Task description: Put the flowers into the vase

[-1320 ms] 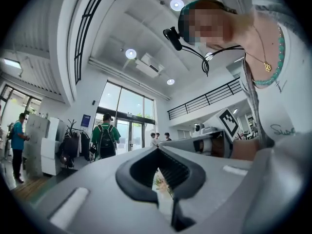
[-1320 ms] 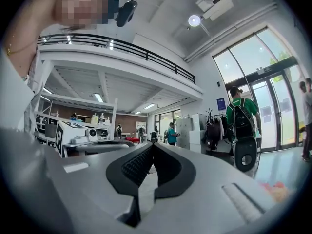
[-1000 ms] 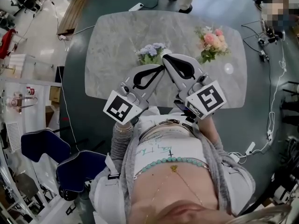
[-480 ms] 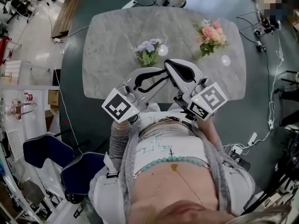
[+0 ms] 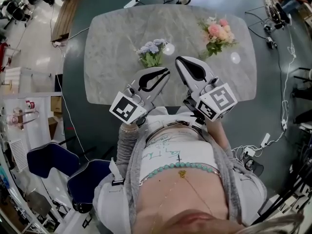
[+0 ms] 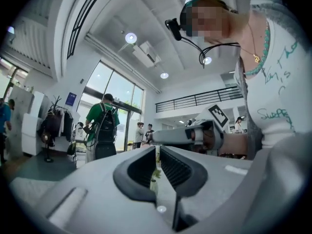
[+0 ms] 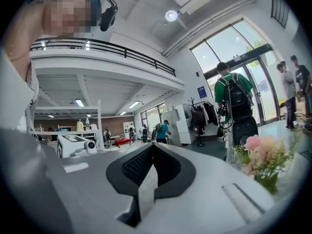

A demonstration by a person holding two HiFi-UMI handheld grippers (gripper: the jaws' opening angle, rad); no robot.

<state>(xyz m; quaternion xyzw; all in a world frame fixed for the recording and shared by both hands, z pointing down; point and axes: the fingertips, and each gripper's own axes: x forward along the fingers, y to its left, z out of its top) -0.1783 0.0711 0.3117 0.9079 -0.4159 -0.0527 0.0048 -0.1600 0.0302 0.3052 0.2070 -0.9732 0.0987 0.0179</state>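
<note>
A bunch of blue and lilac flowers (image 5: 151, 52) with green leaves stands at the middle of the marble table (image 5: 112, 38). A pink and white bouquet (image 5: 218, 32) is at the far right; the right gripper view shows this pink bouquet (image 7: 263, 156) at its right edge. Two small pale round things (image 5: 169, 48) (image 5: 235, 57) sit beside the bunches; I cannot tell whether either is the vase. My left gripper (image 5: 167, 71) (image 6: 157, 147) and right gripper (image 5: 178, 59) (image 7: 152, 145) hover level over the near table edge. Both are shut and hold nothing.
The table's near edge (image 5: 161, 104) lies just in front of my body. Blue chairs (image 5: 53, 162) stand on the floor at lower left, and cables (image 5: 282, 121) trail at the right. Several people (image 6: 101, 130) stand far off in the hall.
Both grippers have sunk a little and their tips, which nearly touched, now stand slightly apart. The flowers have not moved on the table.
</note>
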